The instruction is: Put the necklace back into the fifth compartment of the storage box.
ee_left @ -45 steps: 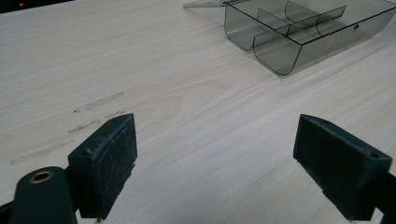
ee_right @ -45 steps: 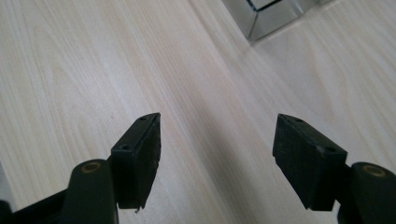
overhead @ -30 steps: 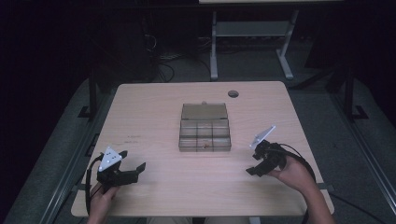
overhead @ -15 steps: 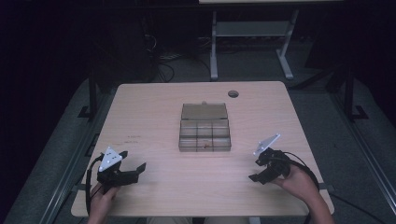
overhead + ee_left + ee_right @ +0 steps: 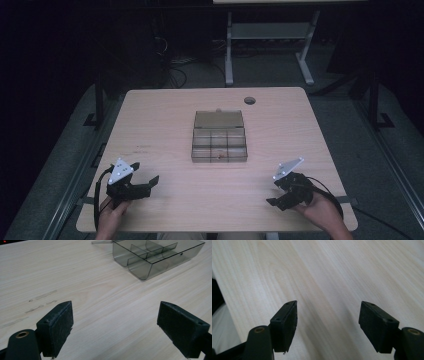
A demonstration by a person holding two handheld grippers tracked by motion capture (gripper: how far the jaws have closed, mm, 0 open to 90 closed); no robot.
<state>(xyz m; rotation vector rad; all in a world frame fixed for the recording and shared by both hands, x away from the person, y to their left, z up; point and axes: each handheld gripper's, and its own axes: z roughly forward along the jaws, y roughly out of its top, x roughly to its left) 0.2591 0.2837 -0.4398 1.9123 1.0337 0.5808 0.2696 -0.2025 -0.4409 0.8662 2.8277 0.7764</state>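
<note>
Both our grippers rest empty with jaws spread, the right gripper (image 5: pixel 278 195) having drawn back toward us from the compartment box (image 5: pixel 219 145), the left gripper (image 5: pixel 146 181) unmoved.

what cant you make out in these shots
- Small reddish speck in the front middle compartment of the clear box: too small in the high view to identify.
- Box lid in the left gripper view: cut off by the top edge.
- Dark round spot near the table's far edge: too small to tell hole from cap.
- Room behind the table: too dark.
</note>
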